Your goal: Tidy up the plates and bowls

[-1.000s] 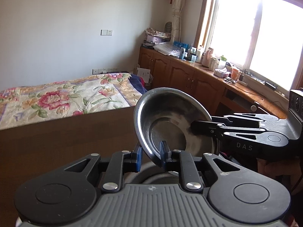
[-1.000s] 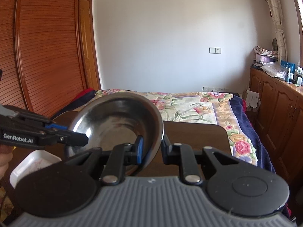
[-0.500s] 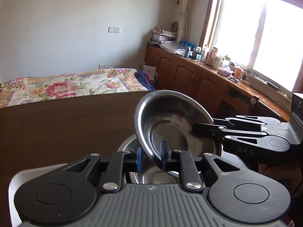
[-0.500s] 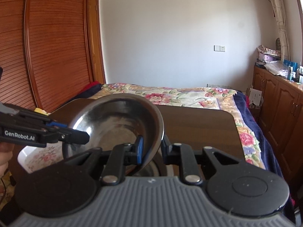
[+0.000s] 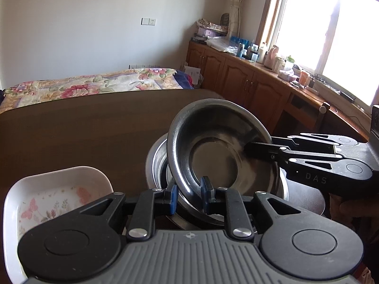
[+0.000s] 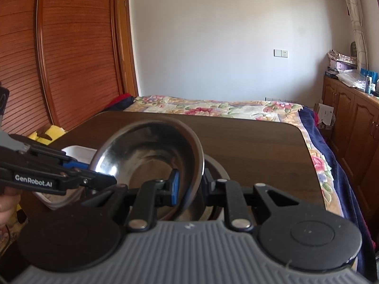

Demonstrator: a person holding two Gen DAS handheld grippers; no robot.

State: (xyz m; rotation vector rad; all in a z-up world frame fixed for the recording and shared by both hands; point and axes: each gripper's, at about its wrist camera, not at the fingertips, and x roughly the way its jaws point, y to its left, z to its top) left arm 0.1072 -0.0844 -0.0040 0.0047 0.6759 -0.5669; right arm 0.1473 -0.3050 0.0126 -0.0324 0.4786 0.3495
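While you hold the steel bowl (image 5: 220, 151) tilted just above the larger steel bowl (image 5: 156, 161) on the counter (image 5: 83, 132), the nesting is not yet done, and the white floral dish (image 5: 54, 196) beside them looks unsorted. Your left tool (image 5: 188, 197) and right tool (image 6: 189, 184) each pinch the rim from opposite sides, both pointing level across the counter.
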